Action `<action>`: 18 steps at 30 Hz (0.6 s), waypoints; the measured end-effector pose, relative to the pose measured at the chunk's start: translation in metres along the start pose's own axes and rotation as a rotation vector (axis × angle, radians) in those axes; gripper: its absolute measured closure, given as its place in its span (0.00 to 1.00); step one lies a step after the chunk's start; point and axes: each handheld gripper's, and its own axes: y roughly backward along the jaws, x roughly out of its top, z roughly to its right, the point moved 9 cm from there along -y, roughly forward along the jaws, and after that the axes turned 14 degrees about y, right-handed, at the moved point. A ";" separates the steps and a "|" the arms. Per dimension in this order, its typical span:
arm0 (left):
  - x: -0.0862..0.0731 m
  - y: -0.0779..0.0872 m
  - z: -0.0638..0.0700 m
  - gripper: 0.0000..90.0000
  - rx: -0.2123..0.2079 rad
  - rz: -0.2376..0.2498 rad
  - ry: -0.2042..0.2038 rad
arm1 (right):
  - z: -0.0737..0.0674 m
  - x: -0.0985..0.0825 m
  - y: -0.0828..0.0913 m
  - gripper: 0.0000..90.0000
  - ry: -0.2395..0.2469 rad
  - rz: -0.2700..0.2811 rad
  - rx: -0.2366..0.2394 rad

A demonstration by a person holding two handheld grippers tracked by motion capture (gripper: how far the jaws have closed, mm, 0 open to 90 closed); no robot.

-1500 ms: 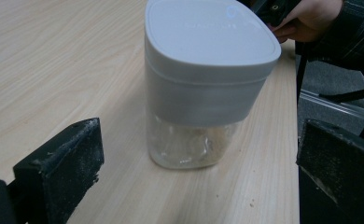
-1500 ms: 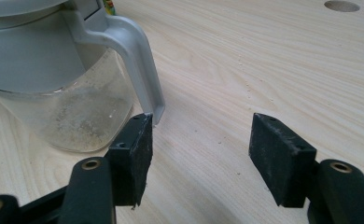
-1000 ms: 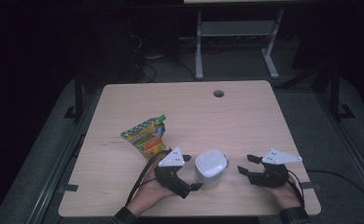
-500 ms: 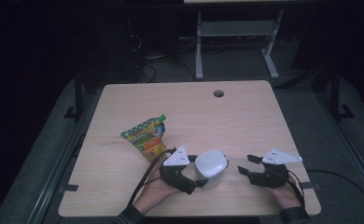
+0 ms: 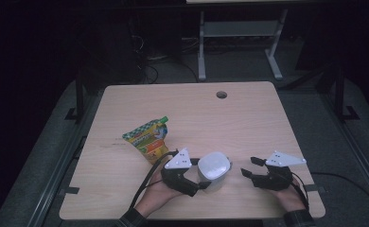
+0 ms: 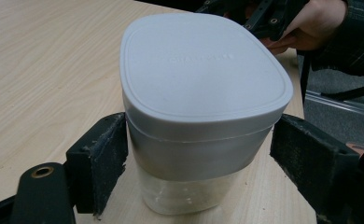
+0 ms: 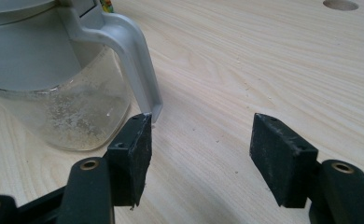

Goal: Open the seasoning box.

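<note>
Wooden worktop (image 5: 249,118), jug (image 5: 214,169) sits between the left gripper (image 5: 190,179) jaws.
Jaws open, not quite pinching; right gripper (image 5: 253,172) open and empty, handle (image 7: 133,51) just ahead-left.

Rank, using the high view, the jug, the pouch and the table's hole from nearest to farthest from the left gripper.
1. Jug: between the left gripper's jaws.
2. Pouch: on its left, farther up the table.
3. Hole: near the far edge.

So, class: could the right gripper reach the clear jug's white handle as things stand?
Probably yes: the right gripper is open, the white handle sits just beyond one jaw, and bare table lies between them.
</note>
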 end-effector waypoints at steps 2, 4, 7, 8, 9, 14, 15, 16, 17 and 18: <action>0.000 0.000 0.000 0.21 0.003 -0.002 -0.005 | 0.000 0.000 0.000 0.43 0.002 -0.001 -0.001; 0.001 0.001 0.000 0.22 0.002 0.002 -0.002 | 0.000 0.000 0.000 0.43 0.002 0.000 0.000; 0.002 0.002 0.001 0.22 0.002 0.003 -0.005 | 0.000 0.000 0.000 0.43 0.002 0.000 -0.001; 0.002 0.003 0.001 0.22 0.001 0.004 -0.004 | 0.000 0.000 0.000 0.43 0.003 0.000 -0.001; 0.002 0.003 0.001 0.22 0.001 0.004 -0.004 | 0.000 0.000 0.000 0.43 0.003 0.000 -0.001; 0.005 0.006 0.001 0.24 -0.008 0.016 0.008 | 0.000 0.000 -0.001 0.43 0.004 -0.001 0.001; 0.005 0.007 0.001 0.25 -0.009 0.017 0.009 | 0.000 0.000 -0.001 0.43 0.004 -0.001 0.002; 0.005 0.007 0.001 0.25 -0.009 0.017 0.009 | 0.000 0.000 -0.001 0.43 0.004 -0.001 0.002; 0.005 0.007 0.001 0.25 -0.005 0.016 0.007 | 0.000 0.000 -0.001 0.43 0.006 -0.001 0.001; 0.004 0.008 0.001 0.25 -0.003 0.016 0.008 | 0.000 0.000 -0.001 0.43 0.005 -0.001 0.001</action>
